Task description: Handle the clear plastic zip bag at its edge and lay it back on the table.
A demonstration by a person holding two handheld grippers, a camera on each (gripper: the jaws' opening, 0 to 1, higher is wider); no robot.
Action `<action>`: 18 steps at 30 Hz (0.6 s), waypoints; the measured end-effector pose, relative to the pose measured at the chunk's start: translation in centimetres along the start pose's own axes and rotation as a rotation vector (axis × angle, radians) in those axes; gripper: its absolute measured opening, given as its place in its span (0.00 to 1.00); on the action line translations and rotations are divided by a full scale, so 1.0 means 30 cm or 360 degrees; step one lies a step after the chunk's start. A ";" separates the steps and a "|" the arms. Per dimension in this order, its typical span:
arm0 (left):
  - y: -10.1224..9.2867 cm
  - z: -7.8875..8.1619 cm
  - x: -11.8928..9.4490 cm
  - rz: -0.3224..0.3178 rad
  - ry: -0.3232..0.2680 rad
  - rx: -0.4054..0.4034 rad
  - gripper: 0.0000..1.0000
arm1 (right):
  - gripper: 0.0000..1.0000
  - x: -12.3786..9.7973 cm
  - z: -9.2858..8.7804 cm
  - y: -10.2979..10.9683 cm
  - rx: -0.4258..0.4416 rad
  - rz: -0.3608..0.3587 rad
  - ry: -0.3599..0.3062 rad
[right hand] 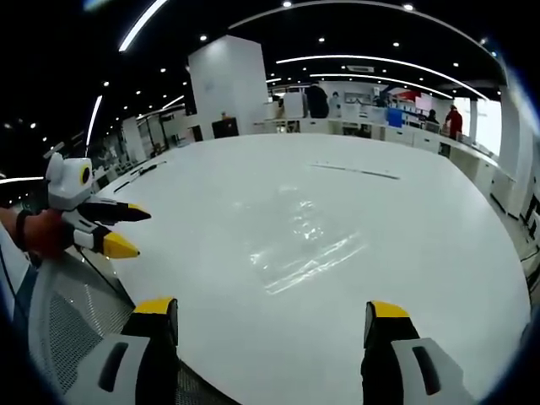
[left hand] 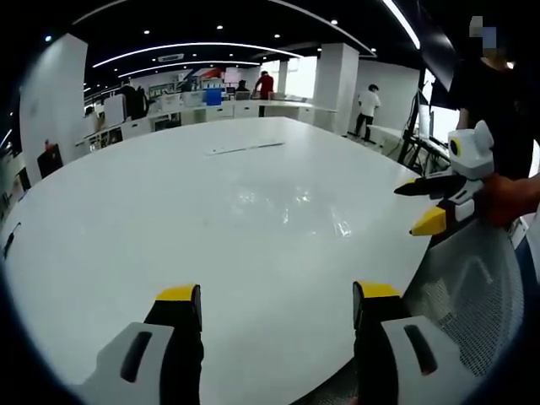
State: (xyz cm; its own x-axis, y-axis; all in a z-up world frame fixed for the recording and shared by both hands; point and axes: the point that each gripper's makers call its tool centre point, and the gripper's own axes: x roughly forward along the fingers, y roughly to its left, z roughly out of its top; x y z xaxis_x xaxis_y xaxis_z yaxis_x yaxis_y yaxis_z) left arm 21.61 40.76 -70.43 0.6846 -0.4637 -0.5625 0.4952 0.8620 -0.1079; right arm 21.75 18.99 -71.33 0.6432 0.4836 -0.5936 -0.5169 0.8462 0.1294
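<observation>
The clear plastic zip bag (right hand: 308,245) lies flat on the white worktop (left hand: 169,219), near the middle. Nothing holds it. The left gripper (left hand: 278,295) hangs over the near edge with its jaws wide apart. The right gripper (right hand: 272,314) does too, jaws apart and empty. The bag looks laid down, so the job seems finished or not yet begun.

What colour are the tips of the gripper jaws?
Yellow, on black jaws; clearest on the right gripper in the right gripper view.
</observation>
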 end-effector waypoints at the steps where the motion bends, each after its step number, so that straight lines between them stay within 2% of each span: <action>1: 0.000 0.000 0.000 0.0000 0.0000 0.0001 0.72 | 0.92 0.000 0.000 0.000 -0.0001 0.0000 0.0000; 18: 0.003 -0.002 0.000 0.0002 -0.0001 -0.0009 0.72 | 0.91 -0.004 0.001 0.002 -0.0001 0.0001 0.0000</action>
State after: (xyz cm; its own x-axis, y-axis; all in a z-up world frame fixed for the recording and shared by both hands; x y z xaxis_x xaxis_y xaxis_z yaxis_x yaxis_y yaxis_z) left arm 21.63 40.84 -70.49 0.6855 -0.4625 -0.5623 0.4911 0.8639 -0.1117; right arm 21.66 19.00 -71.22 0.6427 0.4844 -0.5935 -0.5178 0.8457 0.1295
